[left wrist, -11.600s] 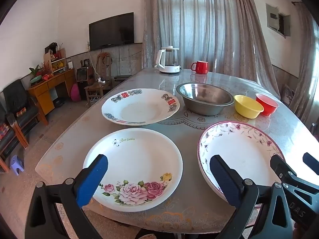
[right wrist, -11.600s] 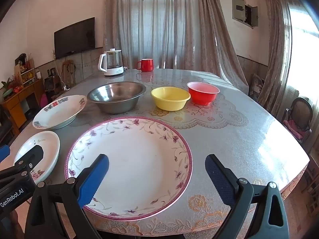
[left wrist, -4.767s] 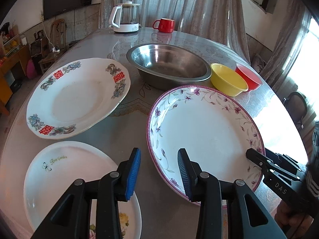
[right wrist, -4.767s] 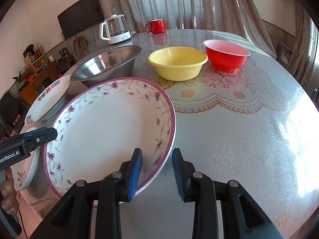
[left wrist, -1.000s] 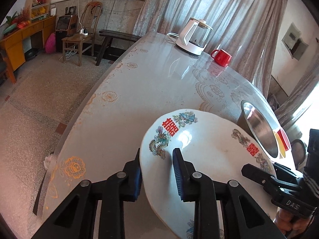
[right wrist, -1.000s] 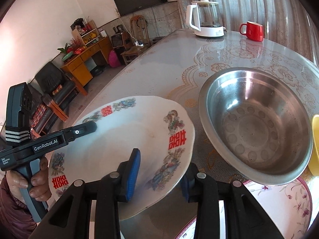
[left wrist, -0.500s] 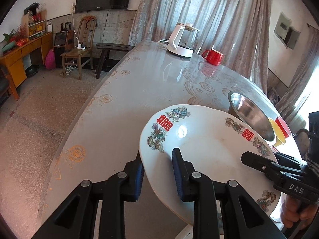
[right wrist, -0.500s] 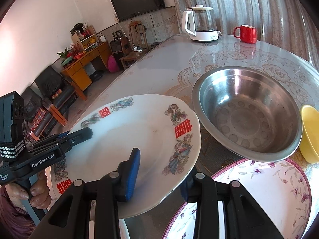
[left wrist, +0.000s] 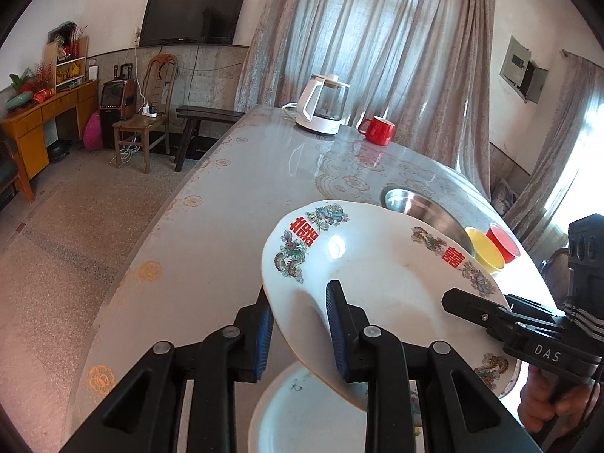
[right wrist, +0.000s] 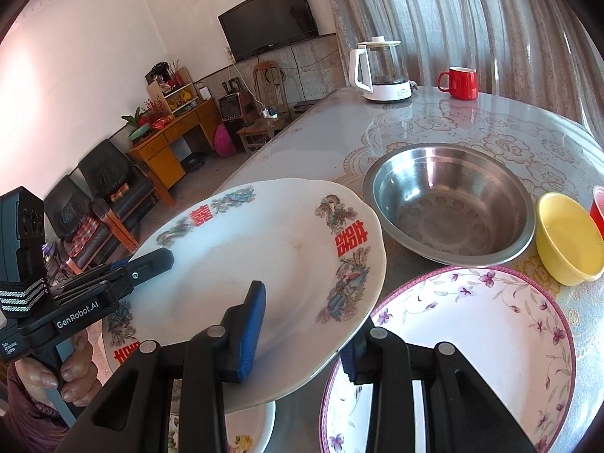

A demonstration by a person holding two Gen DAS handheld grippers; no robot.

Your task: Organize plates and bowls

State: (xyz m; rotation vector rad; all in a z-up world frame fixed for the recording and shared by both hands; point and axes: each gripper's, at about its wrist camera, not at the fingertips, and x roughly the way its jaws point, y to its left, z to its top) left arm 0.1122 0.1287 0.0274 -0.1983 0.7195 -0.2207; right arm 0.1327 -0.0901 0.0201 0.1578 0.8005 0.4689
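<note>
Both grippers clamped on the same plate: the white plate w/ red characters (left wrist: 381, 264) is up off the table (left wrist: 211, 234), tilted. Left gripper (left wrist: 300, 334) pinches its near-left rim, one blue pad under, one on top. Right gripper (right wrist: 305, 334) bites the opposite edge, left pad on the plate's face, right finger tucked below the rim. From the left cam the right gripper sits just right of the plate, "DAS" on its body; from the right cam the left one comes in at left, marked "GenRobot.AI".

Directly under the lifted plate, close below the left gripper's fingers: white rose plate (left wrist: 302, 415), flat on the table. Just right of the right gripper's fingers: purple-flower plate (right wrist: 472, 347), also flat. Ahead of the right gripper, past the held plate: steel bowl (right wrist: 449, 211), then yellow bowl (right wrist: 566, 241) to its right, red bowl (right wrist: 598, 211) at frame edge. Far end of table: kettle (right wrist: 381, 71) and red mug (right wrist: 458, 83).
</note>
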